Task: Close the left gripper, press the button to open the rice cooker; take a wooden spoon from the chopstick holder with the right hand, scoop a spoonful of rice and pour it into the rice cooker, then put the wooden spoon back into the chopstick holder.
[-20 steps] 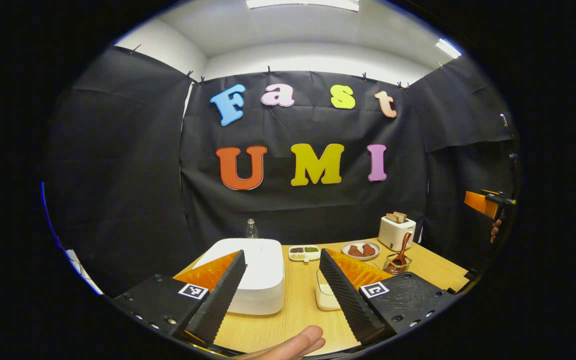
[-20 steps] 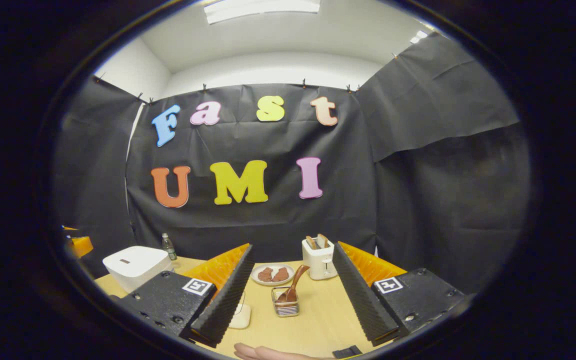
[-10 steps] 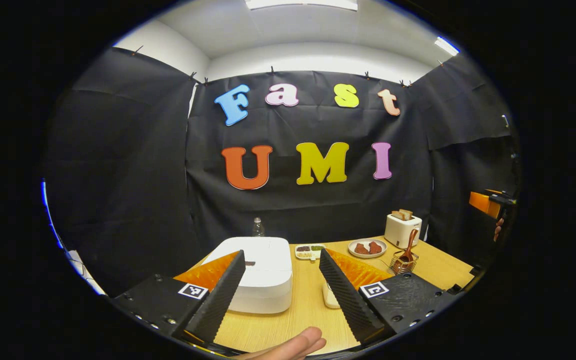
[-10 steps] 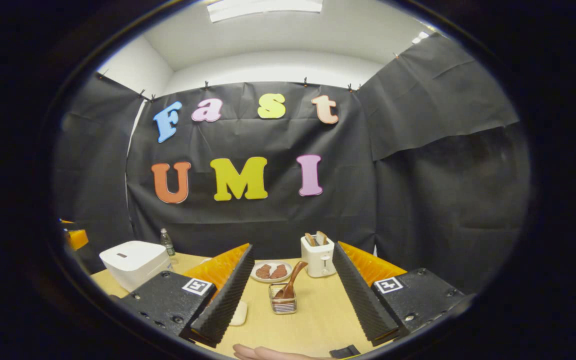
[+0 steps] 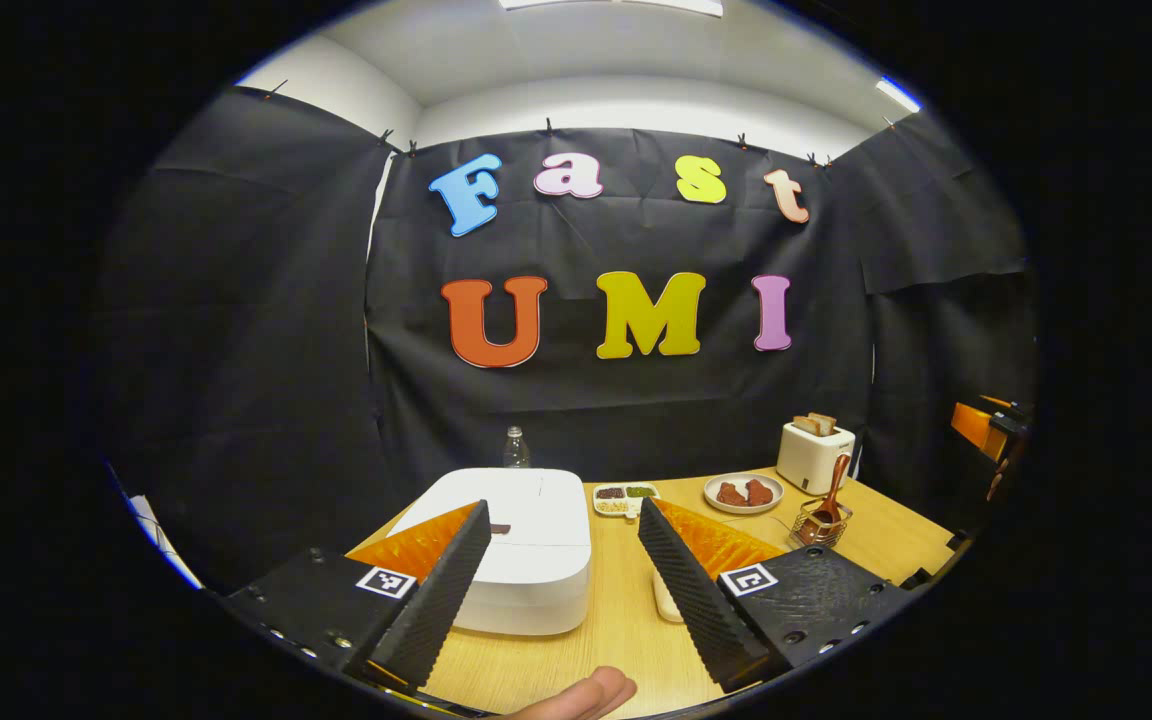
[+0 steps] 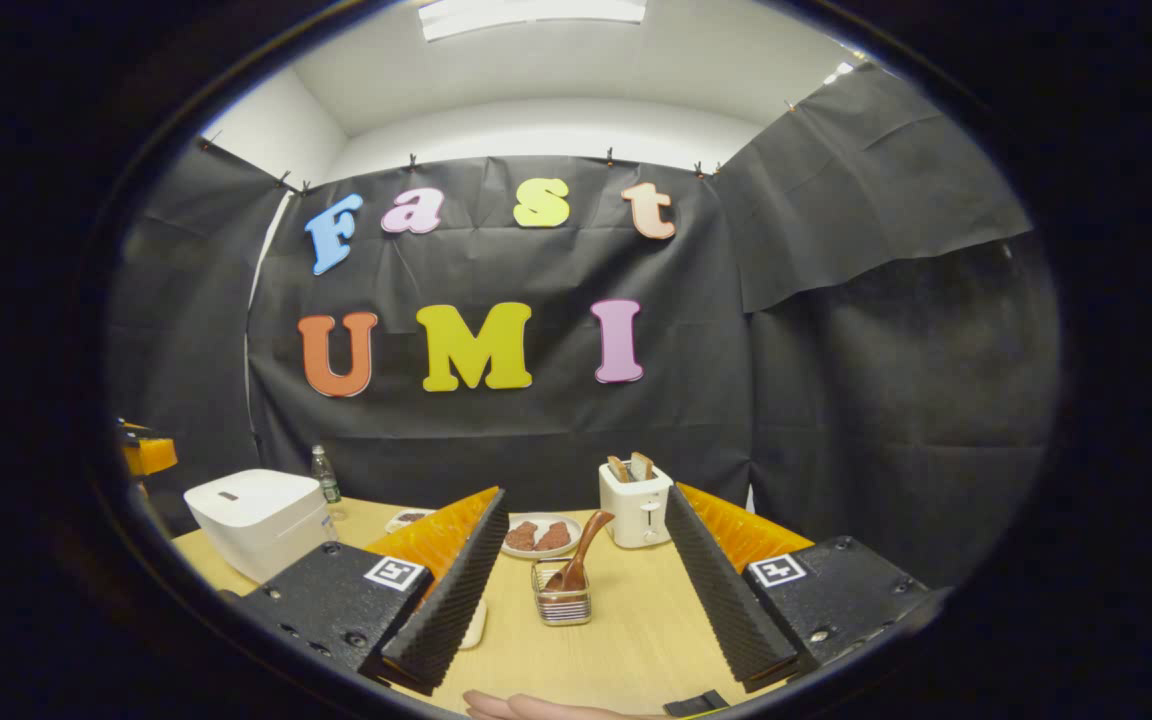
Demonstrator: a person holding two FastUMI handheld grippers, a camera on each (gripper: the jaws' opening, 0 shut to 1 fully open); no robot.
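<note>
The left gripper (image 5: 564, 525) hangs above the bench (image 5: 616, 630) with its jaws wide apart and empty. The right gripper (image 6: 586, 545) also has wide, empty jaws.

The white rice cooker (image 5: 521, 545) sits lid-down just beyond the left jaws. A wooden spoon (image 6: 581, 562) leans in the wire chopstick holder (image 6: 561, 605), between the right jaws and farther off.

Behind stand a toaster (image 6: 634, 505) with bread, a plate of meat (image 6: 539, 537), a divided condiment dish (image 5: 624, 497) and a water bottle (image 5: 514, 450).

rice cooker (image 5: 521, 550) 1 | wooden spoon (image 6: 579, 555) 1 | toaster (image 6: 635, 505) 1 | bottle (image 5: 514, 448) 1
</note>
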